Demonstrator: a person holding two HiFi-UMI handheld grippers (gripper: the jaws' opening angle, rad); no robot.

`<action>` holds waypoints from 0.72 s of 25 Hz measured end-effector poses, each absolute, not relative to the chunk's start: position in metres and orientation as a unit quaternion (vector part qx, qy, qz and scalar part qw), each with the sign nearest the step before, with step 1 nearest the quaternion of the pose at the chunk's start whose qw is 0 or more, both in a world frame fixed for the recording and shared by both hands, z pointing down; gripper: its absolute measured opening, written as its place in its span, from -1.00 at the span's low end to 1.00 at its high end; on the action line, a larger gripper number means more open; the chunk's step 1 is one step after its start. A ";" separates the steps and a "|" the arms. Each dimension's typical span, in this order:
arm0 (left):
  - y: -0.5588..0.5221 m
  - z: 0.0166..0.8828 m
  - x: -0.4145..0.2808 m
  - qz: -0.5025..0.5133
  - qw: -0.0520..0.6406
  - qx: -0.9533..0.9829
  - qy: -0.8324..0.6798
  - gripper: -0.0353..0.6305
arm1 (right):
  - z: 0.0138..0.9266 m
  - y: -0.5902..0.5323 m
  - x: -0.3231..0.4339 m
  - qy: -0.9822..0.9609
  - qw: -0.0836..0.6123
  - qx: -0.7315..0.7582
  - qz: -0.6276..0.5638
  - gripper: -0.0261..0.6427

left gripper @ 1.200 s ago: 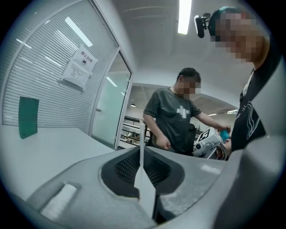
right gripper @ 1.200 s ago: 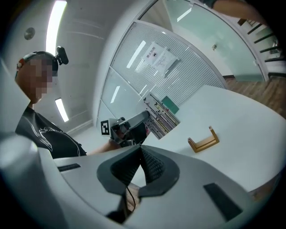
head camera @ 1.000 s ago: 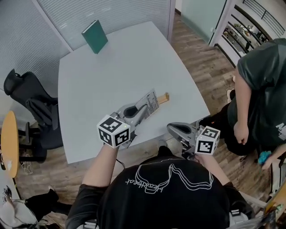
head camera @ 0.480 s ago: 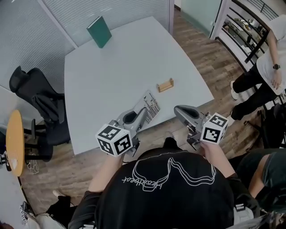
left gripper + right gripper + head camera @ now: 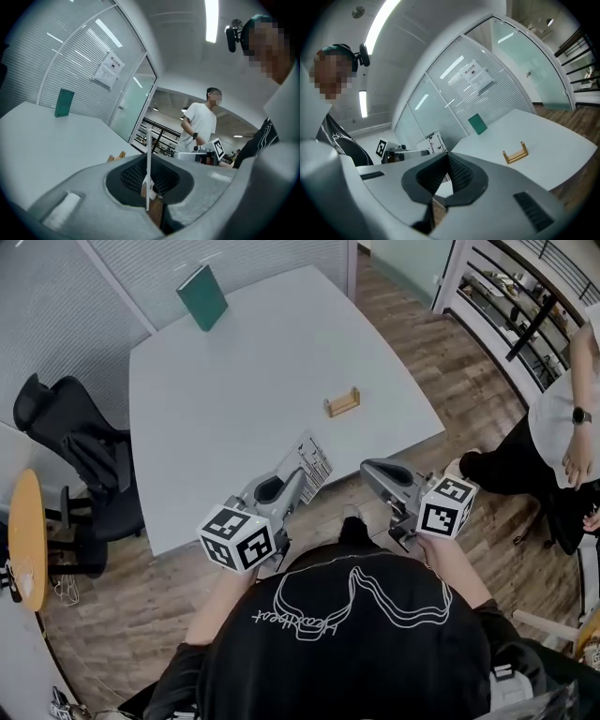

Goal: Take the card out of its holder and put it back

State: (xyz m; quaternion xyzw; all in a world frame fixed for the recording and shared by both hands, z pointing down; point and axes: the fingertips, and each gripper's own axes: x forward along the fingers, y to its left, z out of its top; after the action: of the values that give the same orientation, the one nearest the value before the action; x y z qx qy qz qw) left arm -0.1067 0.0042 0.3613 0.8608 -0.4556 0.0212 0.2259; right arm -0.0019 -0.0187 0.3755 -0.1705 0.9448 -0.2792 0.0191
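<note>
In the head view my left gripper (image 5: 298, 474) is shut on a white printed card (image 5: 313, 457), held over the near edge of the white table (image 5: 225, 381). In the left gripper view the card (image 5: 148, 159) shows edge-on, pinched between the dark pads. The small wooden card holder (image 5: 342, 402) stands empty on the table, well beyond the card; it also shows in the left gripper view (image 5: 116, 157) and the right gripper view (image 5: 515, 153). My right gripper (image 5: 373, 472) hangs off the table's edge to the right, jaws shut on nothing (image 5: 446, 161).
A green book (image 5: 202, 296) stands at the table's far corner. A black office chair (image 5: 75, 456) and a round wooden side table (image 5: 23, 540) are at the left. A person (image 5: 567, 427) stands at the right by a railing.
The left gripper has drawn the card back from beside the holder to the table's near edge. The right gripper has shifted a little. The bystander at the right has moved.
</note>
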 end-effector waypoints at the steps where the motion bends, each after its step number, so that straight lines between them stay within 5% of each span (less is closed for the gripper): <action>1: 0.004 0.361 -0.107 0.020 0.227 0.861 -0.455 -0.82 | 0.376 -0.017 -0.002 0.945 0.018 -0.170 -0.280 -0.89; 18: -0.005 0.369 -0.106 0.013 0.231 0.863 -0.448 -0.82 | 0.386 -0.019 -0.001 0.940 0.021 -0.175 -0.293 -0.89</action>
State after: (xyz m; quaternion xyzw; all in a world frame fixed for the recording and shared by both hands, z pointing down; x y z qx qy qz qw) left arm -0.1060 -0.0046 0.3688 0.8633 -0.4485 0.0127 0.2309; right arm -0.0005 -0.0188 0.3864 -0.1747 0.9396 -0.2935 0.0213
